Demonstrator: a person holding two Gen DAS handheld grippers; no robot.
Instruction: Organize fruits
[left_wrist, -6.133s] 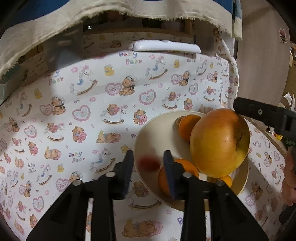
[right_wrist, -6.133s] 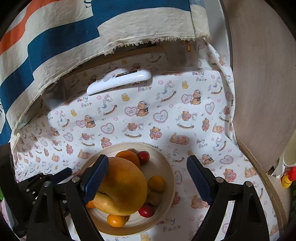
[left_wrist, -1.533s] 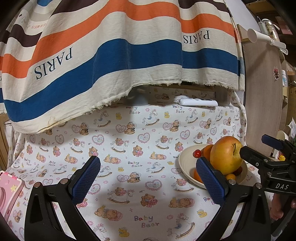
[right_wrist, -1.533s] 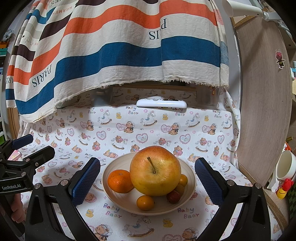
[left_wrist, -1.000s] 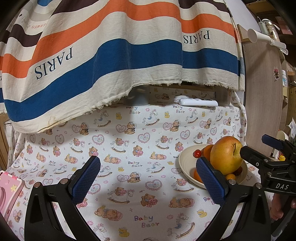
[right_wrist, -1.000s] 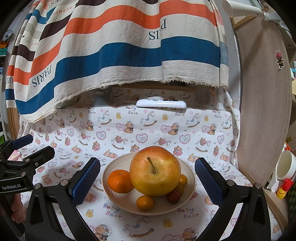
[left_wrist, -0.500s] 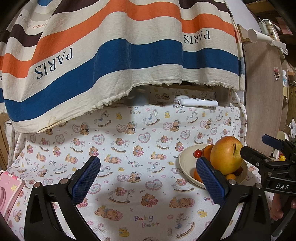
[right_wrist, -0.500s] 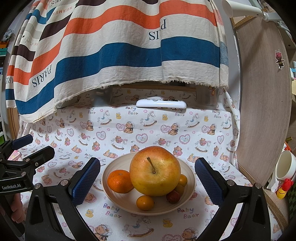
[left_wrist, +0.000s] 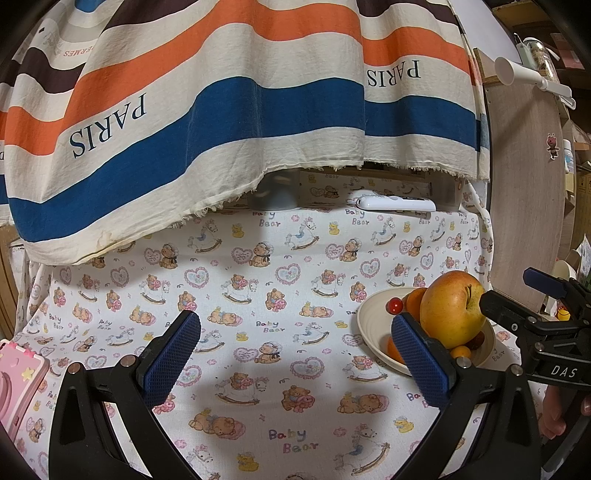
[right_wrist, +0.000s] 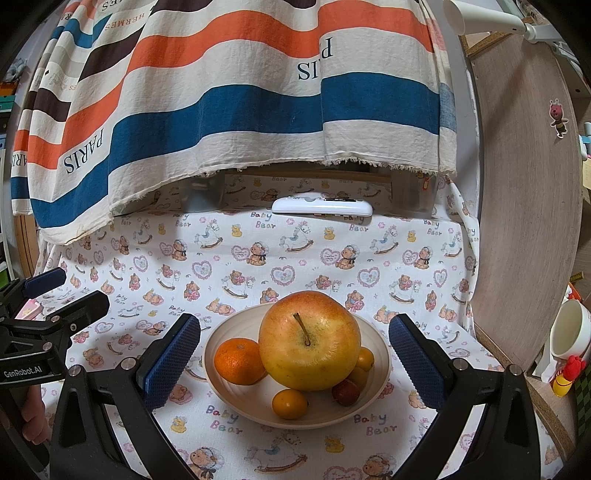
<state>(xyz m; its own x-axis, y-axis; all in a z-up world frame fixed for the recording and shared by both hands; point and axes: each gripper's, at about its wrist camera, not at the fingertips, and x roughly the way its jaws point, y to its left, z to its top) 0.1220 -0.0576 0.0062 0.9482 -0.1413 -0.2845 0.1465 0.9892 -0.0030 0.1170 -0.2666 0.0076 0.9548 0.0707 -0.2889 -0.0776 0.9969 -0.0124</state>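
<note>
Bare bench (left_wrist: 258, 295) left of the bowl (right_wrist: 221, 384); striped cloth (right_wrist: 240, 110) overhangs the far edge.

The apple (right_wrist: 309, 339) is set in the bowl (right_wrist: 380, 354), an orange (right_wrist: 239, 360) at its left, a remote (right_wrist: 322, 206) lying behind.

Bear-print tablecloth (left_wrist: 280, 295) covers the table. White remote (right_wrist: 322, 207) at 12 o'clock, just under striped PARIS towel (right_wrist: 236, 110). Pink toy (left_wrist: 14, 380) at 9 o'clock. White mug (right_wrist: 570, 328) at 3 o'clock.
</note>
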